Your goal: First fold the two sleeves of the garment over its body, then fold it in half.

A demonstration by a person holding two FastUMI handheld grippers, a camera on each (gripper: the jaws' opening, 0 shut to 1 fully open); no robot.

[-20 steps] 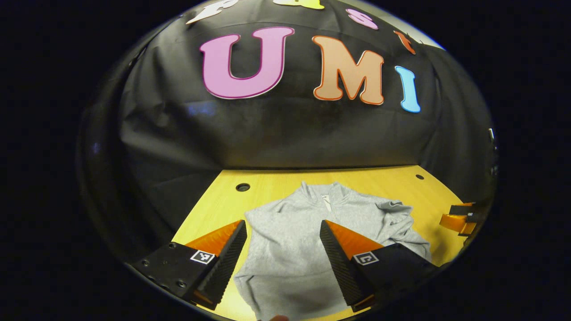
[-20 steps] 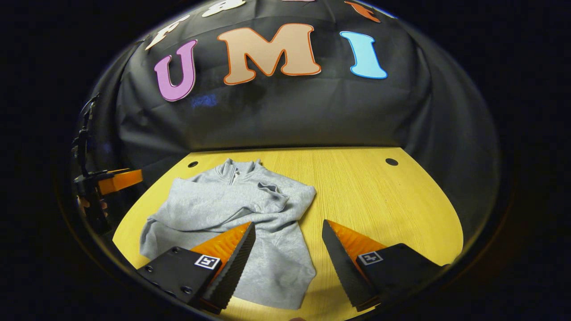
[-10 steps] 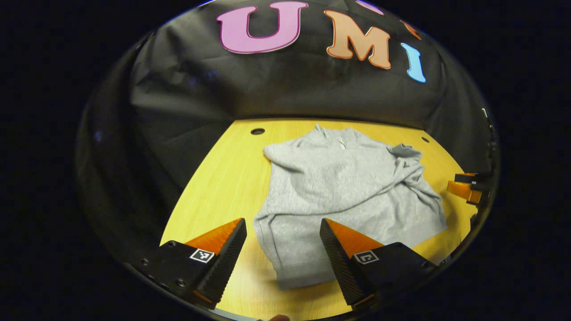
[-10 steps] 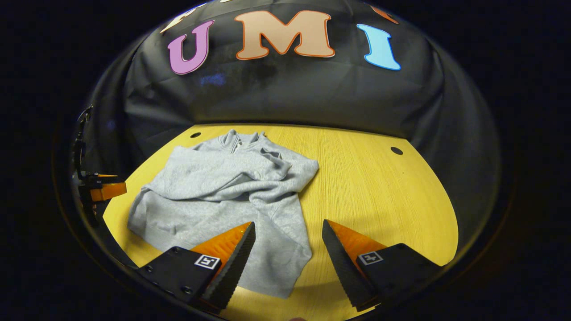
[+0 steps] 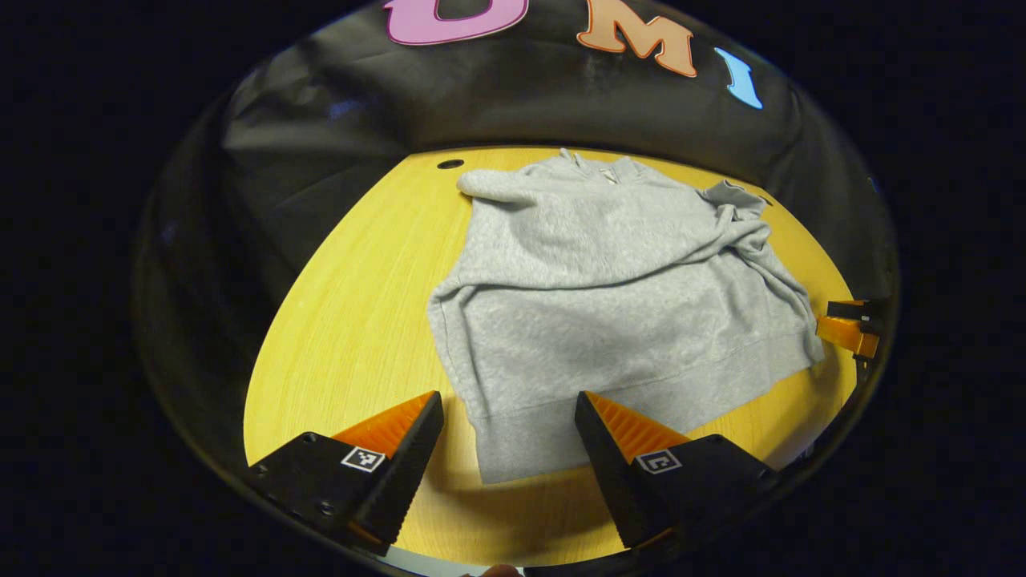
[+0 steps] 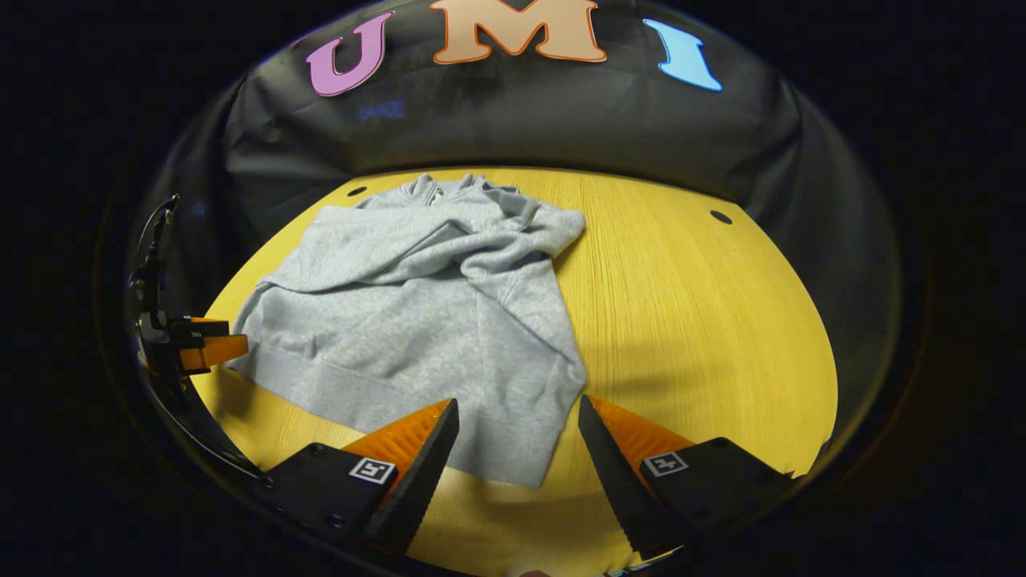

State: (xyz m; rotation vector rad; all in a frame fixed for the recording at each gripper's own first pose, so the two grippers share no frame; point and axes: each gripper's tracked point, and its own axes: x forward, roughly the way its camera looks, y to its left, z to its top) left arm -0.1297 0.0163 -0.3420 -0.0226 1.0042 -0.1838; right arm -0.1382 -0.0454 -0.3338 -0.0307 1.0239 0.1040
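Note:
A grey sweatshirt (image 5: 609,304) lies flat on the yellow wooden table (image 5: 353,320), collar toward the wall, both sleeves laid across its body. My left gripper (image 5: 510,433) stands open above the hem's left corner, nothing between its fingers. In the right gripper view the same sweatshirt (image 6: 417,304) spreads across the table's (image 6: 689,320) left half. My right gripper (image 6: 517,437) is open over the hem's right corner. The right gripper (image 5: 850,327) also shows at the right edge of the left gripper view, and the left gripper (image 6: 200,344) shows at the left edge of the right gripper view.
Black cloth walls rise right behind the table's far edge. Small round holes (image 5: 450,164) (image 6: 721,217) sit near the table's far corners. Bare tabletop stretches right of the sweatshirt in the right gripper view.
Both grippers have pulled back toward the table's near edge and tilted down, so the whole sweatshirt and its hem now show. Both stay open. The garment has not moved.

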